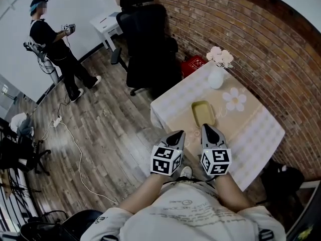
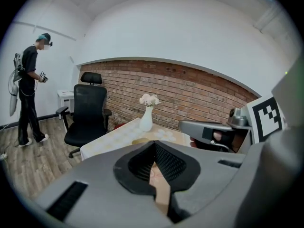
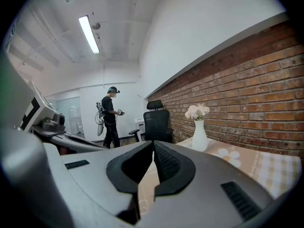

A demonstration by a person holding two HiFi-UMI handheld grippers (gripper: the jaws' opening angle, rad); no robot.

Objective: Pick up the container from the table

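Observation:
A shallow yellow-green container (image 1: 203, 113) lies on the table (image 1: 261, 134), which wears a checked cloth, just beyond both grippers. My left gripper (image 1: 179, 133) hangs over the table's near edge, short of the container's left corner, jaws shut and empty. My right gripper (image 1: 206, 127) points at the container's near rim, also shut with nothing held. In the left gripper view the jaws (image 2: 153, 144) meet at their tips, and a sliver of the container (image 2: 138, 141) shows past them. In the right gripper view the jaws (image 3: 153, 144) are closed and hide the container.
A white vase of flowers (image 1: 216, 76) stands behind the container near the brick wall (image 1: 241, 24). A black office chair (image 1: 150, 44) and a red crate (image 1: 193, 64) stand off the table's far end. A person (image 1: 52, 46) stands far left; cables (image 1: 75, 149) lie on the wood floor.

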